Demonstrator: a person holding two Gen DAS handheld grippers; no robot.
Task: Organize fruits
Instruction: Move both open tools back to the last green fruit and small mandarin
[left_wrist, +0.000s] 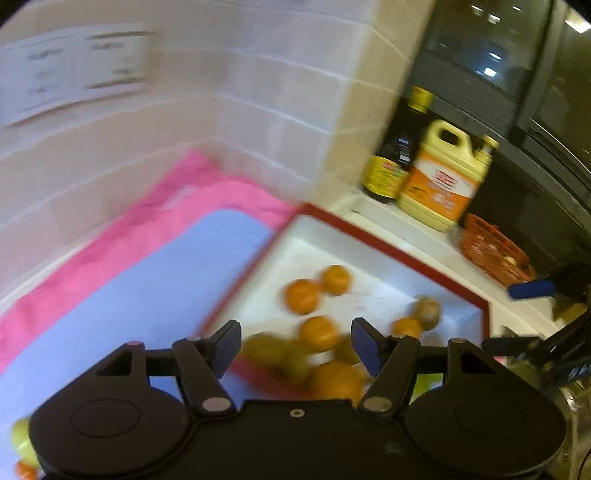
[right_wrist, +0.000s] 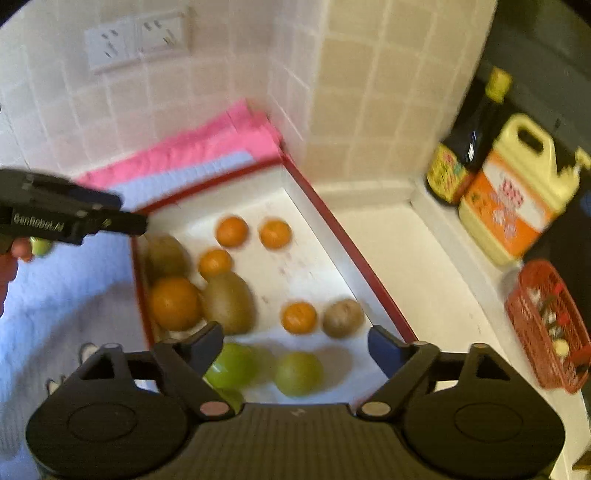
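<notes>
A white box with a red rim (right_wrist: 347, 236) holds mixed fruit: several small oranges (right_wrist: 231, 231), a large orange (right_wrist: 174, 302), kiwis (right_wrist: 229, 302) and green apples (right_wrist: 298, 373). My right gripper (right_wrist: 295, 341) is open and empty above the box's near end, over the apples. My left gripper (left_wrist: 295, 343) is open and empty above the box's left rim (left_wrist: 399, 254); the right wrist view shows it from the side (right_wrist: 122, 221). A green fruit (right_wrist: 40, 246) and a small orange (left_wrist: 25, 470) lie on the blue mat (left_wrist: 147, 288) left of the box.
A pink cloth (left_wrist: 192, 192) lies under the mat by the tiled wall. A dark bottle (right_wrist: 465, 147) and a yellow jug (right_wrist: 517, 192) stand to the right. A red basket (right_wrist: 550, 325) sits on the white counter (right_wrist: 406, 258).
</notes>
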